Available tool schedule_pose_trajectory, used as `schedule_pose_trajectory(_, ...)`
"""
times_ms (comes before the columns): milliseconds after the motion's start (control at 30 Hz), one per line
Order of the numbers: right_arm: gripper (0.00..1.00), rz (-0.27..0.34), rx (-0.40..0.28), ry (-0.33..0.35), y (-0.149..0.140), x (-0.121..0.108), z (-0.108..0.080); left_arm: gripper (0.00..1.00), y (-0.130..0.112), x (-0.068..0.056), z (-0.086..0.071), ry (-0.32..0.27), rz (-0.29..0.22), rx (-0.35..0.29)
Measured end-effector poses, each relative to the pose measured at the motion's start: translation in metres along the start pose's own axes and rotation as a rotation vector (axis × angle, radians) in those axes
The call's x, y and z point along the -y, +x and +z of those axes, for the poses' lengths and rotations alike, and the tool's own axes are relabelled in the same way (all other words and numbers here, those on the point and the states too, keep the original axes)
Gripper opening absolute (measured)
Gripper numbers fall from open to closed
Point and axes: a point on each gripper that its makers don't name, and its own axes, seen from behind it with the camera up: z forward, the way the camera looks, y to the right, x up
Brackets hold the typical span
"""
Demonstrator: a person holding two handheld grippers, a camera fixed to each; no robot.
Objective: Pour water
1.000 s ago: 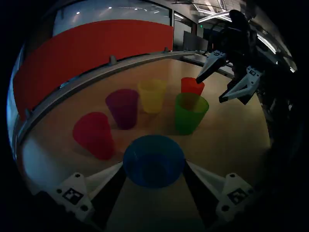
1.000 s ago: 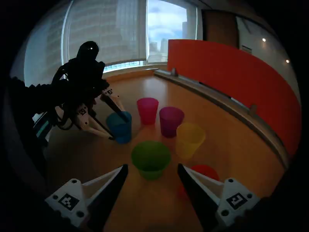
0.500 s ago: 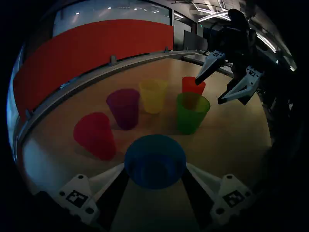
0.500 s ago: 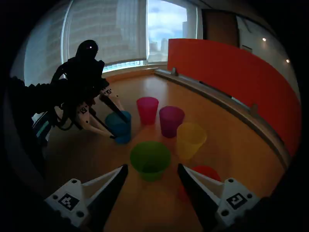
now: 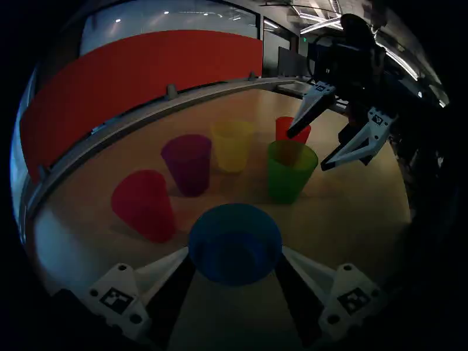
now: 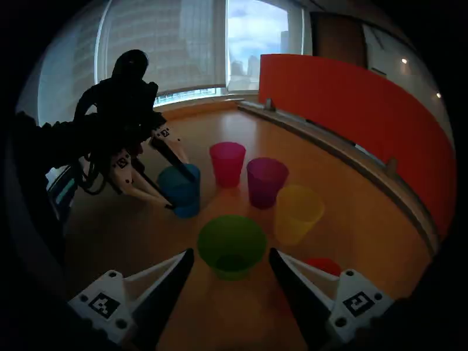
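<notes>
**Cups clustered on wood, a gripper at each end**

Table [image 5: 351, 205] of pale wood, bounded along its far edge by a grey rail [image 5: 169, 108] and a red partition [image 5: 134, 70]. From the left in the left gripper view: crimson cup [image 5: 143, 205] toward the left edge, then purple cup [image 5: 187, 164], then yellow cup [image 5: 233, 145] nearer the far edge, all upright and apart. Toward the near edge, blue cup [image 5: 235, 243], clasped by the left gripper [image 5: 234, 250] with a finger against each side. Right of centre, green cup [image 5: 291, 171], with orange cup [image 5: 291, 126] just behind and partly hidden by it. Over those two, right gripper [image 5: 307, 152], spread wide and holding nothing, one finger crossing in front of the orange cup. In the right gripper view, green cup upright just ahead between the parted fingers, untouched; orange cup low beside the right finger, mostly blocked.
</notes>
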Motion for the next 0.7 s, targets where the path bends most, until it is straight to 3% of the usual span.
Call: schedule_pose_trajectory(700, 0.99, -0.046, 0.037, 0.007, -0.004, 0.0, 0.029, 0.84, 0.0, 0.0, -0.002, -0.005, -0.003, -0.003)
